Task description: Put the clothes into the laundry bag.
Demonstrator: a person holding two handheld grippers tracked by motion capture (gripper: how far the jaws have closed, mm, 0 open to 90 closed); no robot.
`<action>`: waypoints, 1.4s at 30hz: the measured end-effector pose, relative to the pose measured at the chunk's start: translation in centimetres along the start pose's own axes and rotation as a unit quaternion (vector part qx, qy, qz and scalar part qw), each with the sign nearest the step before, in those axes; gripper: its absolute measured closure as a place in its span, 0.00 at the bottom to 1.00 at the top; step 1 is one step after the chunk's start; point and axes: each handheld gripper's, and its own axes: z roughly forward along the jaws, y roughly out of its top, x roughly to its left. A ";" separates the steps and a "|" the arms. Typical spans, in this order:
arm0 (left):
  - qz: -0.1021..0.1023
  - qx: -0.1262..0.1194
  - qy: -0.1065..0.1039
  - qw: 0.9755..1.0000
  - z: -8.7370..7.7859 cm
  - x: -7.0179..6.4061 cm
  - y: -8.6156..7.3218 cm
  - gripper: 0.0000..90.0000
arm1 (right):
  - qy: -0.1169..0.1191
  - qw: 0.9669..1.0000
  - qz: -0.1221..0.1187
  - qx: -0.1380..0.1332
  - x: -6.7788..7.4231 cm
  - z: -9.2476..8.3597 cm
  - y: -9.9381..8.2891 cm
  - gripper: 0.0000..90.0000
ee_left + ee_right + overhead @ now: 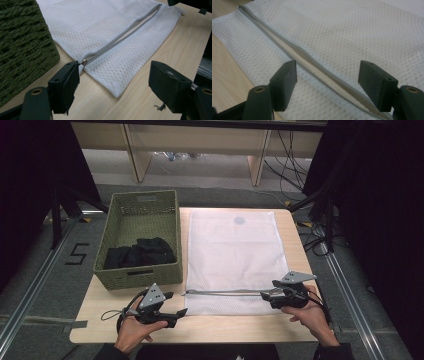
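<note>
A white mesh laundry bag (232, 252) lies flat on the wooden table (225, 325), its grey zipper (220, 293) running along the near edge. In the left gripper view the zipper pull (84, 62) sits at the bag's (100, 30) near corner, just beside one pad. My left gripper (177, 303) (116, 82) is open, and that corner lies between its jaws untouched. My right gripper (267, 296) (330, 80) is open at the zipper's other end. Its jaws straddle the partly gaping zipper (312, 67) above the mesh (362, 32).
A green woven basket (142, 277) (22, 45) holding black clothes (140, 254) stands on the table left of the bag. Bare wood lies along the near edge. Cables and a shelf are on the floor beyond the table.
</note>
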 end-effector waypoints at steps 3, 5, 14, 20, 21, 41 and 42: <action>0.009 0.004 0.003 1.000 -0.1 0.2 0.1 0.27 | -0.007 1.000 -0.003 0.001 0.0 0.0 0.0 0.36; 0.007 0.003 0.003 1.000 -0.1 0.2 0.1 0.27 | -0.003 1.000 -0.006 -0.001 -0.1 0.2 0.0 0.36; 0.014 0.013 -0.003 1.000 0.3 0.3 0.2 0.26 | 0.021 1.000 -0.009 0.001 -0.2 0.7 0.1 0.33; -0.002 0.015 -0.008 1.000 0.3 0.5 0.0 0.26 | 0.021 0.999 -0.037 0.006 0.2 1.7 0.7 0.30; 0.004 0.015 -0.003 1.000 0.2 0.6 -0.1 0.26 | 0.009 0.999 -0.044 0.007 0.2 1.9 0.9 0.30; 0.008 0.027 -0.009 1.000 0.1 0.8 -0.2 0.27 | 0.005 0.988 -0.134 0.078 1.6 8.7 3.4 0.33; 0.018 0.036 -0.006 0.999 0.0 1.0 -0.1 0.27 | -0.002 0.988 -0.130 0.084 1.6 8.8 3.3 0.33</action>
